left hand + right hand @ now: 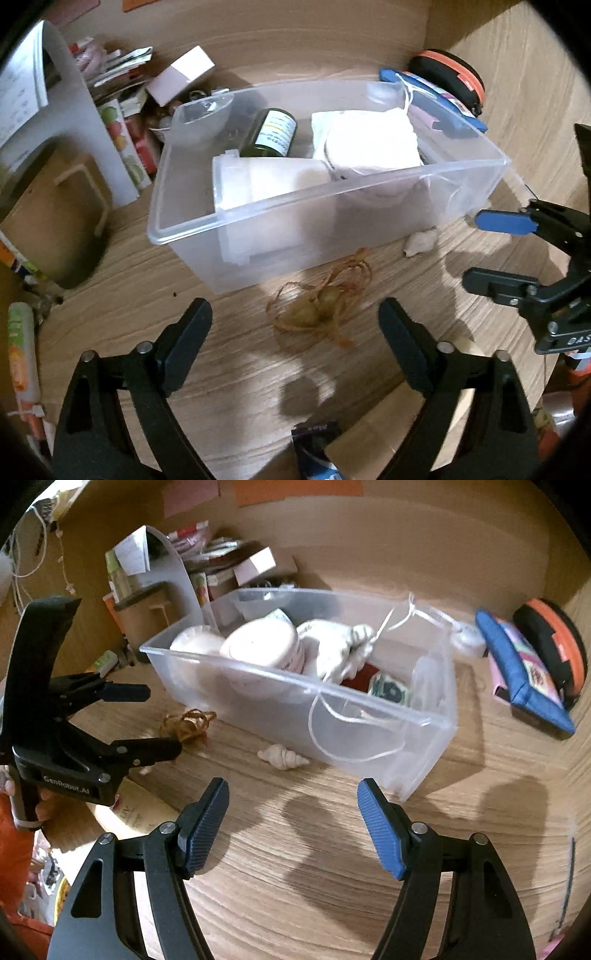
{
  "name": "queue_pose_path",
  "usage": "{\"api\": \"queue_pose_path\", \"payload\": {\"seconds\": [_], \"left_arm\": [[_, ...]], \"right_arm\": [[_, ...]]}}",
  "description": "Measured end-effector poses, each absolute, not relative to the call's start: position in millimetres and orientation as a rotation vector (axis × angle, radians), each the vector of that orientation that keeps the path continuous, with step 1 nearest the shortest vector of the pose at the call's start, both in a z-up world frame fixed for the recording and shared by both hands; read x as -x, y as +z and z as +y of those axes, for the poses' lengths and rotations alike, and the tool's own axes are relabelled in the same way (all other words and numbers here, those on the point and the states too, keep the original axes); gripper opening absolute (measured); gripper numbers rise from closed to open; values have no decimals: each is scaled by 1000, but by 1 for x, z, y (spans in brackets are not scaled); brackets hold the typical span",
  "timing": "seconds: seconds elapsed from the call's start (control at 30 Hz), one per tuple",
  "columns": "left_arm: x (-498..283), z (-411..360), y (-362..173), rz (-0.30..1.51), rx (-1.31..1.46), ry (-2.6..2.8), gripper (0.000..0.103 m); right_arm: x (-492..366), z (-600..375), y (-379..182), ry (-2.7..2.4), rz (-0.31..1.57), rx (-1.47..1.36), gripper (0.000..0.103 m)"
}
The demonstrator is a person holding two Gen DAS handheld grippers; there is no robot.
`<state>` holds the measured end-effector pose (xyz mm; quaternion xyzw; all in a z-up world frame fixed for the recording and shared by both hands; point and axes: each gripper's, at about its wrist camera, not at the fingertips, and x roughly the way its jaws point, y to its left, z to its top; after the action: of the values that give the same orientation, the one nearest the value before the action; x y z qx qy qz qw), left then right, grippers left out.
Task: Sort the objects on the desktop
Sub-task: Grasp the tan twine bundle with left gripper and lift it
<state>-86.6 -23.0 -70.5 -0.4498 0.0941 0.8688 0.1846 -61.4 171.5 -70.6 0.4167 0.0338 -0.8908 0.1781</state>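
Left hand-held gripper (295,325): wide open, holding nothing
Right hand-held gripper (293,805): wide open, holding nothing
Shell (282,757): on the bench (332,867), beside the clear box (369,716)

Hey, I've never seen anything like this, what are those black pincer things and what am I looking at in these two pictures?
Those are two hand-held grasping tools; a person holds one in each hand. Each carries a camera looking out along its two fingers, so one picture is from the left tool and the other from the right tool. Each also shows up at the edge of the other's picture. Both are open and hold nothing.

On the wooden desk stands a clear plastic bin already holding a dark bottle, white jars and a white cloth bag. Loose in front of it lie a tangle of brown string and a small seashell. A blue pouch lies beyond the bin.
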Motion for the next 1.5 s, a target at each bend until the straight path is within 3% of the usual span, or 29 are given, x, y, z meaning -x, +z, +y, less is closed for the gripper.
{"api": "queue_pose_path", "payload": {"seconds": [0.13, 0.37, 0.6, 0.93, 1.03, 1.27, 1.5], "left_arm": [[89, -23, -76, 287, 1265, 2408, 54], [90, -25, -81, 285, 1226, 2389, 41], [90, -28, -81, 239, 1189, 2376, 18], [82, -42, -71, 173, 1122, 2430, 19], [81, -45, -65, 151, 1094, 2447, 19], [79, -47, -60, 125, 1063, 2458, 19], [75, -50, -58, 113, 1043, 2465, 19]], "right_arm": [[68, 169, -76, -2517, 69, -1209, 69], [78, 157, -83, -2532, 98, -1254, 69], [82, 147, -87, -2558, 141, -1287, 71], [83, 138, -87, -2662, 92, -1329, 68], [86, 134, -87, -2718, 97, -1358, 62], [88, 132, -85, -2777, 84, -1366, 38], [80, 131, -81, -2784, 85, -1337, 38]]}}
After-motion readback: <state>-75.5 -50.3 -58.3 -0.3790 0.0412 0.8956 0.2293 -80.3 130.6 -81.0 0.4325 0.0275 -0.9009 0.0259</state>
